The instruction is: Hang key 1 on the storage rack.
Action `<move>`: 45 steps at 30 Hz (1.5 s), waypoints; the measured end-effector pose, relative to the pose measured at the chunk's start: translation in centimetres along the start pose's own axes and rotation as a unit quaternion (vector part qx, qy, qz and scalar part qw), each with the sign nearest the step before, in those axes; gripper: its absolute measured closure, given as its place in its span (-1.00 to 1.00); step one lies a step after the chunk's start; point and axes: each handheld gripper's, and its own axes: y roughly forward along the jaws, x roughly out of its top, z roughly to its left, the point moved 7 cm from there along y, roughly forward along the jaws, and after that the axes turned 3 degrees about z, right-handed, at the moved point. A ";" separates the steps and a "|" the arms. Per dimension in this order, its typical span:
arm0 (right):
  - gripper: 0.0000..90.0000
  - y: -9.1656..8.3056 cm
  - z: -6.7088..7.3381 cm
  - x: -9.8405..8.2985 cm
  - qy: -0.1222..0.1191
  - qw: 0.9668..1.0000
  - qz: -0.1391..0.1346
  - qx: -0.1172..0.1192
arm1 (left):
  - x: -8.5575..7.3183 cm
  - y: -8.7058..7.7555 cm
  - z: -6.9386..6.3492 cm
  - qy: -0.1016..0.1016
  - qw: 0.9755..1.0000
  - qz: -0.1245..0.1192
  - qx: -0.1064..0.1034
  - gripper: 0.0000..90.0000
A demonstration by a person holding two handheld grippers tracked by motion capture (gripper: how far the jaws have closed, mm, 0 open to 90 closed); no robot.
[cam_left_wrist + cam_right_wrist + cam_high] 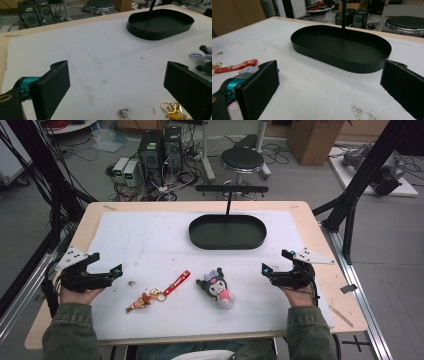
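A black oval tray [200,239] lies at the far middle of the white mat, with a thin black post [228,204] rising from it. A black and white plush toy [218,287] lies at the near middle. Left of it are a red strap keychain [178,282] and a small figure keychain [141,301]. My left gripper [106,263] is open at the mat's left edge, short of the keychains. In the left gripper view the tray [150,35] is far right and a gold keyring [172,108] lies by the right jaw. My right gripper [275,261] is open to the right of the plush. It faces the tray [342,62], with the red strap [237,66] at its left.
The mat [150,235] covers most of the wooden table [300,207]. Beyond the far edge stand a round stool [242,160], computer cases [160,147] and loose cables. Black frame struts [360,185] rise at the table's right and left sides.
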 end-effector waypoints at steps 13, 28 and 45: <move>-0.98 -0.1 -0.3 0.0 0.007 1.000 -0.001 0.001 | 2.0 2.2 -2.6 0.029 0.998 0.032 -0.040 -0.84; -0.98 0.0 -0.3 -0.2 0.008 1.000 0.002 0.008 | 3.5 5.9 -6.1 0.073 0.992 0.070 -0.077 -0.84; -0.98 0.0 -0.4 -0.3 0.002 1.000 -0.001 0.006 | 2.2 9.5 -8.3 0.102 0.982 0.130 -0.093 -0.82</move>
